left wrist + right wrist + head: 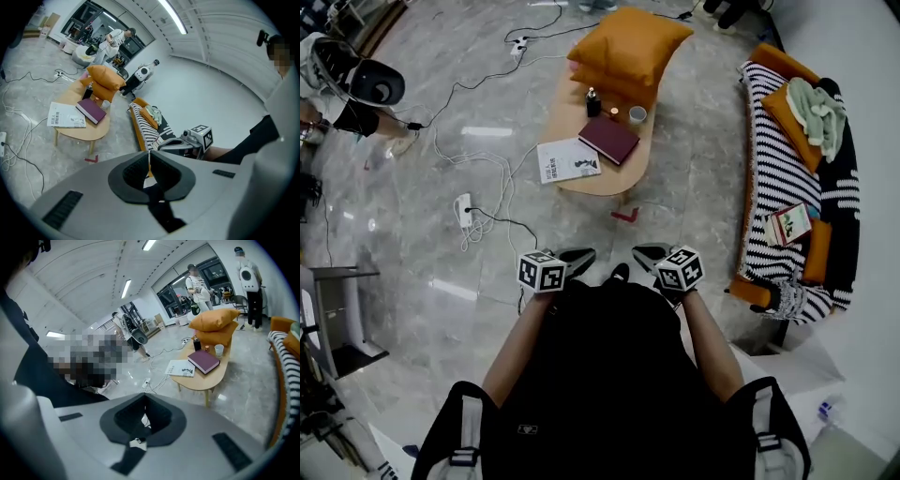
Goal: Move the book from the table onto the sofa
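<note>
Maroon hardcover book [608, 139] lies flat on the oval light-wood coffee table [602, 181] in the head view, just beside a white printed magazine [568, 159] that overhangs the table's left edge. Behind the book stand a small dark bottle [593, 101] and a white cup [637, 114], and 2 plump orange cushions [628, 47] are stacked at the table's far end. The black-and-white striped sofa [773, 178] stands well apart at the right, with a crumpled pale green cloth [818, 108] on it. The left gripper [579, 255] and the right gripper [645, 251] are held low, close to the person's body and near each other, well short of the table. In the left gripper view the 2 dark pads [137, 169] press together with nothing between them; beyond them the book [91, 110] rests on the table [86, 135], and the sofa [143, 125] stands to the right of it. In the right gripper view the pads [157, 414] likewise meet and hold nothing, and the book [203, 361] sits on the table [206, 382] at the right, touching the magazine [180, 368].
</note>
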The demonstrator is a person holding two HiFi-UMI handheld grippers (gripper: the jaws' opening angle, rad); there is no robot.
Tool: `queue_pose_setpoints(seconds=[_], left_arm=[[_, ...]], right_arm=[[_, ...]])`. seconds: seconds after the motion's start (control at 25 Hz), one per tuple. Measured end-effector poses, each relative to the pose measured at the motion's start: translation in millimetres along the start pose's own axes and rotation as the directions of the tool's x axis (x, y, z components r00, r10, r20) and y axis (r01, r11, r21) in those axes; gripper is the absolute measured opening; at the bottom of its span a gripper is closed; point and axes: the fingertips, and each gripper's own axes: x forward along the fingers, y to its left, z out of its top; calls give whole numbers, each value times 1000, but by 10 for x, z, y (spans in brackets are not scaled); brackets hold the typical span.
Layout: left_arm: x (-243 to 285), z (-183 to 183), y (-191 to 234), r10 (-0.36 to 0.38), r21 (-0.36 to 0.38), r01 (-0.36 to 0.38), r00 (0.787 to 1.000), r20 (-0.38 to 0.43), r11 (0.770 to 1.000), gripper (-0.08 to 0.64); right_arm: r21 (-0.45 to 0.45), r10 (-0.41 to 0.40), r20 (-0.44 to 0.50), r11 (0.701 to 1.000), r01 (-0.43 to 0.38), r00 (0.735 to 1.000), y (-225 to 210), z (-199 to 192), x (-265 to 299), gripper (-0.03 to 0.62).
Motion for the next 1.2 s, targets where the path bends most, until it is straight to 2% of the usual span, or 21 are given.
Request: queue_pose_setpoints(seconds=[0.4,0.76,1.0,1.2], left_arm=[[282,21,-156,-10,-39,11,1000,4,999,20],[530,114,-47,-81,-101,79,997,-13,992,20],[767,430,108,-139,-95,134,989,-49,986,20],[866,834,307,-169,-91,163,984,-63,982,20]], right_arm=[[60,-28,10,998,28,1000,-283,-263,-273,8],[111,-92,8,990,90,996,-347,-365,-366,8],[178,-166,-3,970,164,986,-558,-336,-456,8],[184,-193,-10,964,192,981,-773,16,-353,8]])
